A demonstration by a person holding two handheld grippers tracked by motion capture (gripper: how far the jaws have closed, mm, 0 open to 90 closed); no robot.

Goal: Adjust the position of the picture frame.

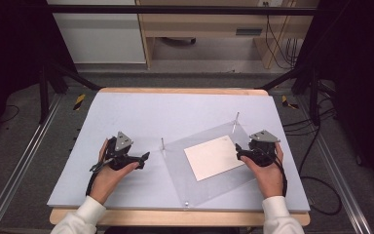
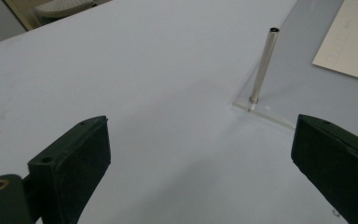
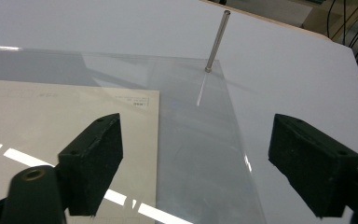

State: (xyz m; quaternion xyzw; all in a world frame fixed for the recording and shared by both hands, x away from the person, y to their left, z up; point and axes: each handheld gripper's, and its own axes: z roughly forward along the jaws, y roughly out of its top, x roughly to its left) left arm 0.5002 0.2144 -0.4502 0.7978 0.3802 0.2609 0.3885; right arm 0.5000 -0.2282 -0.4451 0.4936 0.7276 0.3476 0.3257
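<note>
A clear acrylic plate (image 1: 209, 175) lies askew on the pale blue-grey table, with a cream sheet of paper (image 1: 214, 157) on it. Thin metal posts stand at its left corner (image 1: 162, 145) and its far corner (image 1: 236, 120). My left gripper (image 1: 146, 157) rests open left of the plate, with nothing between its jaws; the left post (image 2: 264, 65) and the plate's corner (image 2: 279, 84) lie just ahead. My right gripper (image 1: 238, 152) hovers open over the plate's right edge, beside the paper (image 3: 70, 112), with the far post (image 3: 216, 41) ahead.
The table (image 1: 151, 112) has a wooden rim along its front and back edges. Dark frame rails run along both sides. Behind the table stand a white cabinet (image 1: 102, 34) and a wooden desk (image 1: 209, 24). Cables trail on the floor at the right.
</note>
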